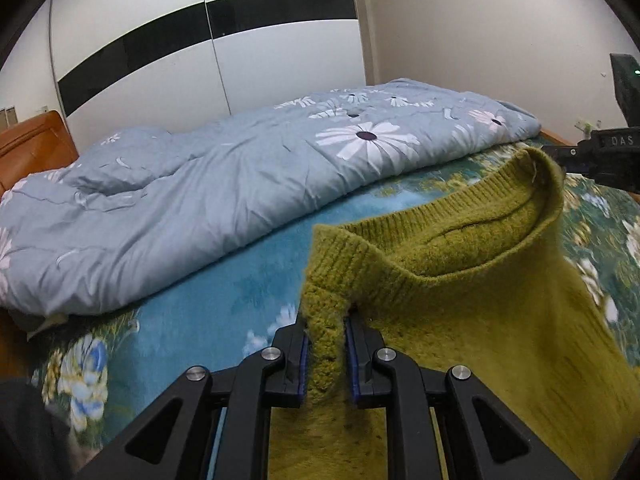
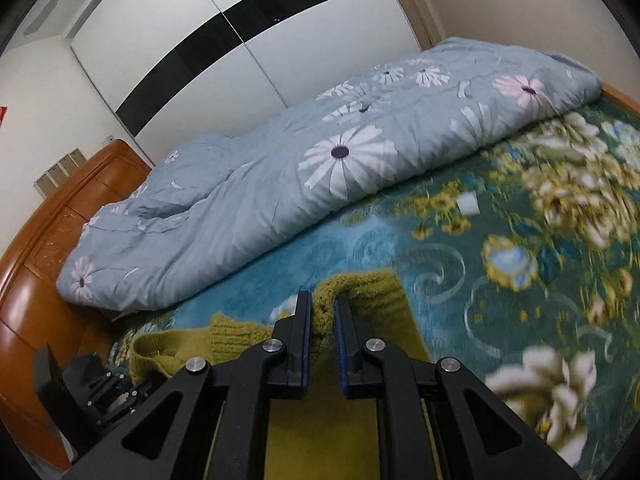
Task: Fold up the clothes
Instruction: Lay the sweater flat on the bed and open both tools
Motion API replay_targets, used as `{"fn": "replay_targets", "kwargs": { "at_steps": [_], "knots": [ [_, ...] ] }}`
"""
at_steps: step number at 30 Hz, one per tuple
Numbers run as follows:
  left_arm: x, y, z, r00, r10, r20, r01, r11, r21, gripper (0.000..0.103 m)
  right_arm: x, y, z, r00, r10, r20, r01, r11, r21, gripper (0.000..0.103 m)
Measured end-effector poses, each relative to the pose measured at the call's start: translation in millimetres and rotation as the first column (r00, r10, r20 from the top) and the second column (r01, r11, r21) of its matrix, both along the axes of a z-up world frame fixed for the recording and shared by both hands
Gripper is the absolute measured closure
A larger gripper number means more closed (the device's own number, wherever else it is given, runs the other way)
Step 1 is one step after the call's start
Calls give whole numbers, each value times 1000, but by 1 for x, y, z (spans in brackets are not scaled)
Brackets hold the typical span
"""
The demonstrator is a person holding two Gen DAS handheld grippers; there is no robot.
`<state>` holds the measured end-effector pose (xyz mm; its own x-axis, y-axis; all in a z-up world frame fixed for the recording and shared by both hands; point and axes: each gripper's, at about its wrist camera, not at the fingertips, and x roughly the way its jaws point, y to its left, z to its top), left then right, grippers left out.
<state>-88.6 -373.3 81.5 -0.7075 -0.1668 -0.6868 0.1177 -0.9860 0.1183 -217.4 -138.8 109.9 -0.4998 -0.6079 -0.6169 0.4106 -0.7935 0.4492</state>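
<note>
- The left gripper (image 1: 326,354) pinches a fold of the olive-green fuzzy knitted sweater (image 1: 460,320) near its ribbed collar (image 1: 432,216).
- The right gripper (image 2: 322,344) is pressed together on the other shoulder of the same sweater, which hangs between both above the teal flower-patterned plush bed cover (image 2: 400,236).
- Both hands should come down level and at the same pace, so the sweater lands flat without wrinkles; the lower hem is hidden, so perhaps it already touches the cover.
- Farther away lies the pale blue daisy-print quilt (image 1: 200,200); the sweater must stay apart from it.
</note>
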Motion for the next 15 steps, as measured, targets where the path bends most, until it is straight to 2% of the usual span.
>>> {"fn": "replay_targets", "kwargs": {
  "at_steps": [3, 9, 11, 13, 15],
  "knots": [
    [-27, -7, -10, 999, 28, 34, -28, 1000, 5, 87, -22, -14, -1, 1000, 5, -29, -4, 1000, 19, 92],
    [-62, -26, -76, 983, 75, 168, -91, 992, 88, 86, -48, -35, -56, 998, 12, 65, -19, 994, 105, 92],
    [-64, -33, -88, 980, 80, 181, -106, 985, 139, 84, -52, -39, -78, 994, 20, 105, -32, 992, 120, 92],
    [-61, -43, -93, 980, 72, 184, -114, 967, 230, 84, -54, -39, -90, 991, 33, 130, -47, 993, 106, 89],
    [-51, -52, -86, 986, 76, 146, -117, 948, 295, 73, -52, -37, -90, 991, 51, 120, -64, 992, 107, 88]
  ]
}}
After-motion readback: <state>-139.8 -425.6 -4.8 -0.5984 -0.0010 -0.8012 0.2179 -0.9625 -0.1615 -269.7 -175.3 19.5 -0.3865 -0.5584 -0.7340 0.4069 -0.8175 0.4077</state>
